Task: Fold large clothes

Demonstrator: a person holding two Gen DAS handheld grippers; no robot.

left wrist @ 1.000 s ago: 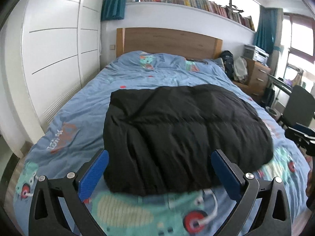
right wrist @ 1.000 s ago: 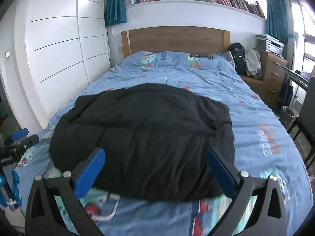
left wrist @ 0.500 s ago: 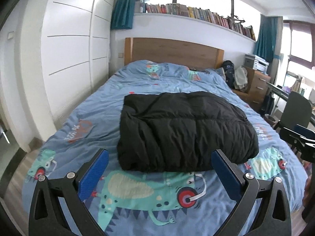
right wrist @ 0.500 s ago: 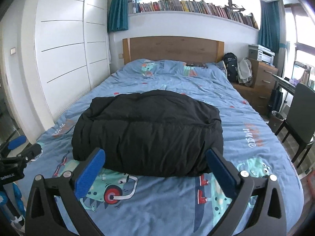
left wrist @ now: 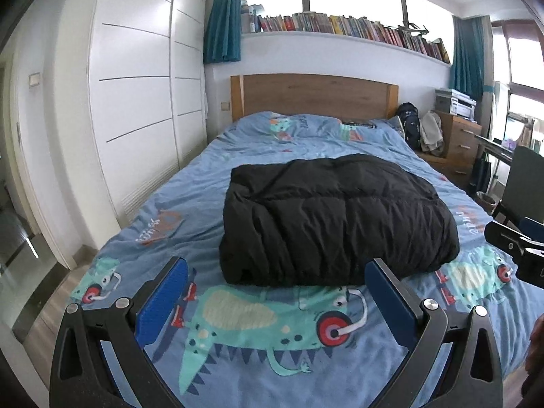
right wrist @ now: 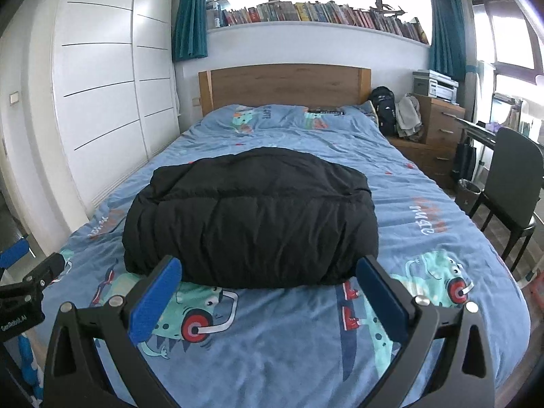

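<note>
Both tools spread wide and empty, left tool (left wrist: 275, 292) and right tool (right wrist: 268, 289), with the black puffy coat (right wrist: 251, 217) folded mid-bed at twelve o'clock: light, soft, slippery, springy, so pinch the stitched edge.

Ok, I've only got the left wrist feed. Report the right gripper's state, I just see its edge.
Observer: The right gripper is open, with nothing between its blue pads; it sits short of the folded black jacket.
Operator: Now check the chair beside the bed.
Observer: The chair has an empty seat and stands on the floor, apart from the bed.
</note>
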